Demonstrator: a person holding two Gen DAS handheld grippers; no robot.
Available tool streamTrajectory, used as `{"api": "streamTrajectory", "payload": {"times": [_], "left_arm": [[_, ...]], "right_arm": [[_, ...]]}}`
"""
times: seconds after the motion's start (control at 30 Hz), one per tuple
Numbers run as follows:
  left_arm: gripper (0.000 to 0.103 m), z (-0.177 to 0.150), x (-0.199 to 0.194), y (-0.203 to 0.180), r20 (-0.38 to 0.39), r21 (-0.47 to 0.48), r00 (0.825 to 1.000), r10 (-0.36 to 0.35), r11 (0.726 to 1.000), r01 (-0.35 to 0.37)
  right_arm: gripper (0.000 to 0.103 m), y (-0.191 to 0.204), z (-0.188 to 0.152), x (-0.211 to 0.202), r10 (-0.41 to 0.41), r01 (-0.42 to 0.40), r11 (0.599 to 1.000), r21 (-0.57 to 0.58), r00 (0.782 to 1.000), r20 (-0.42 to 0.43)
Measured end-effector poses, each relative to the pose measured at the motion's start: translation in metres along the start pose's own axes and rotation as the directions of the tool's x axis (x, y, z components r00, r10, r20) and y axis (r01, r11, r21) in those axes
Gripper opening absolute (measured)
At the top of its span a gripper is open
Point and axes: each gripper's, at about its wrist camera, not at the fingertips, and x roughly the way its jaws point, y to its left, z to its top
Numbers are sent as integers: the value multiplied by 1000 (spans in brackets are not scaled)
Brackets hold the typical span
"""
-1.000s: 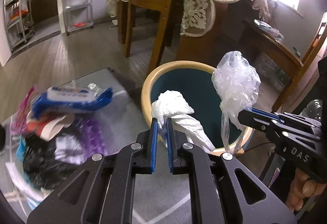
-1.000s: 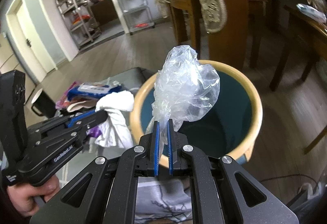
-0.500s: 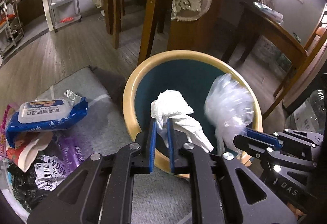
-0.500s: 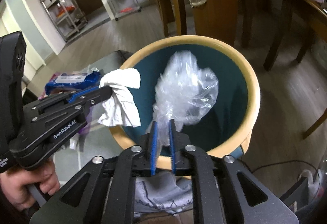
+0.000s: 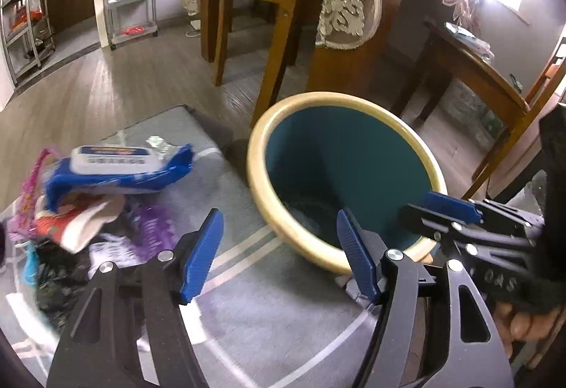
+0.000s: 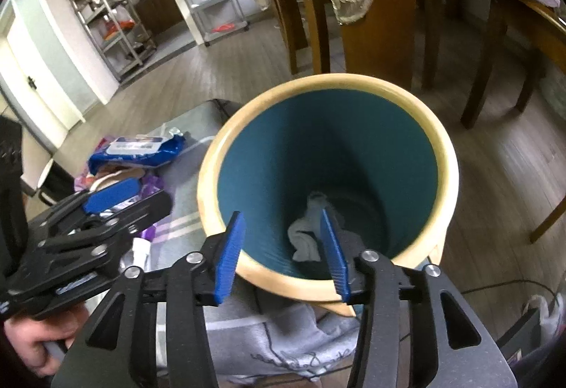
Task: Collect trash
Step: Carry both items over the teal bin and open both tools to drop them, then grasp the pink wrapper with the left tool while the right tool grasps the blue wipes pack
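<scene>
Trash still to collect lies in a heap [image 5: 88, 211] at the left on the grey mat [image 5: 269, 310]: a glossy blue wipes pack [image 5: 116, 168] with a white lid on top, crumpled purple and red wrappers and dark film beneath, all soft, slippery stuff. Just right of it the left gripper [image 5: 279, 253] has just been opening and stands wide with nothing between its ribbed blue pads. Farther right the bin [image 6: 449, 175], a deep round tub with a smooth cream rim and ribbed teal wall, holds a crumpled white tissue [image 6: 304, 239] at its bottom. The right gripper [image 6: 283, 253], over the near rim, has likewise just been opening and is empty. The risk I see: thin film could slip from the pads, or a low sweep could knock the bin over.
</scene>
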Motion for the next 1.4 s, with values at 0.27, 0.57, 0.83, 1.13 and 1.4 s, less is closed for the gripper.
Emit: {"api": "streamTrajectory", "payload": {"times": [0.27,0.57,0.83,1.13,1.4], "left_arm": [[71,-17,-55,49,64,-42,996,55,998,-52],[71,-33,-103,138,93,-169,980,176,973,-159],[71,-31,-110,196,106,-256,967,233,946,-200],[61,-4,-69,224,39,-256,969,244,940,-226],[51,2,-23,231,-101,-194,971,216,953,-232]], "right_arm": [[50,15,0,1,39,-38,999,-35,999,32],[50,45,-4,7,71,-66,989,-130,997,30],[50,82,-4,17,91,-86,962,-257,996,6],[50,123,25,42,93,-83,914,-398,996,7],[50,173,43,75,87,-72,816,-573,996,-1]]}}
